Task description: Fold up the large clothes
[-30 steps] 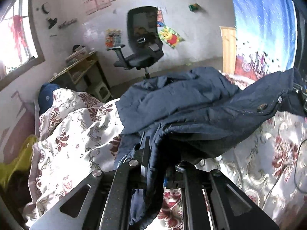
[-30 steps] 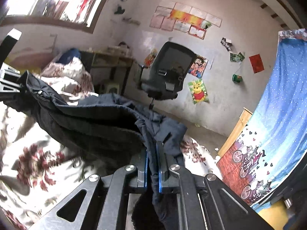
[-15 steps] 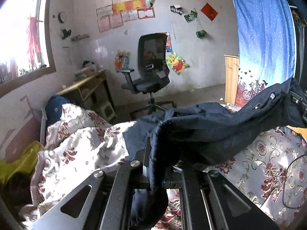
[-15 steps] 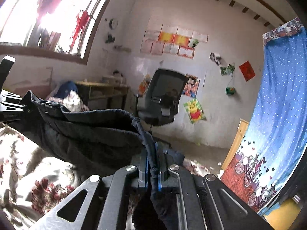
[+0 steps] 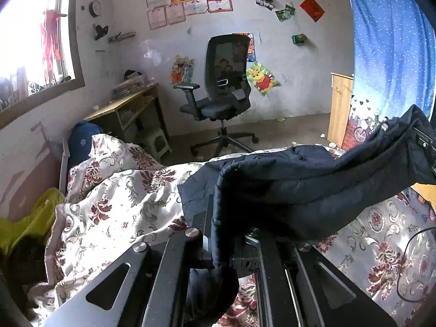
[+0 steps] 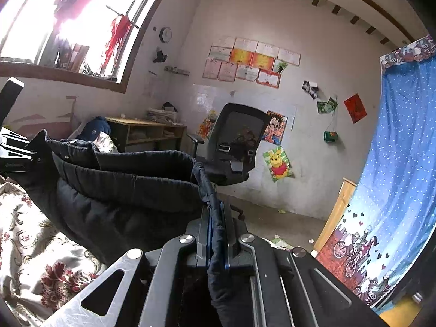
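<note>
Both clamped tight — the left hand-held gripper (image 5: pixel 218 231) and right hand-held gripper (image 6: pixel 215 226) each pinched the dark jacket (image 5: pixel 313 185), stretched above the floral bed (image 5: pixel 114 207).

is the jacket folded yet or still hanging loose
Not folded: the jacket hangs slack between both hand-held grippers, clear of the bed.

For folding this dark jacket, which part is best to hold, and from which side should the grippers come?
Hold the dark jacket by its edge hem, one end in each gripper, coming at the edge from the person's side. The left gripper and right gripper are shut on that thin rolled edge now; the padded body between them hangs in a sag above the floral bedspread, so it looks too bulky to pinch.
</note>
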`<state>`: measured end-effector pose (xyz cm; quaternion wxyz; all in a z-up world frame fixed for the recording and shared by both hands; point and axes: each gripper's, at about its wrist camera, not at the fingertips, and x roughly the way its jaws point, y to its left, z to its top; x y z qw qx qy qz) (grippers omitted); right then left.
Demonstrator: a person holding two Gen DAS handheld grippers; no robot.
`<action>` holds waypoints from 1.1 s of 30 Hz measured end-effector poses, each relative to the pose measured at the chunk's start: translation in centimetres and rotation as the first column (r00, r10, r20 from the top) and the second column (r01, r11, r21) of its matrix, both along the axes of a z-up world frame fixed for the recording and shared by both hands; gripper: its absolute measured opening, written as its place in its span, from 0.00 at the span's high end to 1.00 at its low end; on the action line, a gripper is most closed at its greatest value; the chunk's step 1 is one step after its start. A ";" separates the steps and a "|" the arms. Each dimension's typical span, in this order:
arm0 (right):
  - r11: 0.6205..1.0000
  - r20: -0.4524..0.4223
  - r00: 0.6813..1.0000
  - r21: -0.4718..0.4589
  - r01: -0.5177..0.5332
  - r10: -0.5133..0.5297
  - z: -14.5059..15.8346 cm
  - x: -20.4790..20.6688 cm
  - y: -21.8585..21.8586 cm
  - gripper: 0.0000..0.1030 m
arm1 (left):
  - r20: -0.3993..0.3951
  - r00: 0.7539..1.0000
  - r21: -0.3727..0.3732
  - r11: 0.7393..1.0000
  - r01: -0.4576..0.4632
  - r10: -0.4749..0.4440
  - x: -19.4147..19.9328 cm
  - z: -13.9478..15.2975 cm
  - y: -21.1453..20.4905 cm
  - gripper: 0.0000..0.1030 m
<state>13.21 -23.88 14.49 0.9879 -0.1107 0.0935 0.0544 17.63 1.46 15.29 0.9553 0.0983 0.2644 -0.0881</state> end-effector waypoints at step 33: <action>0.950 0.003 0.998 -0.307 -0.053 0.057 -10.8 4.9 1.5 0.94 | 0.166 0.981 0.167 0.983 0.076 -0.104 4.0 -7.8 -0.7 0.96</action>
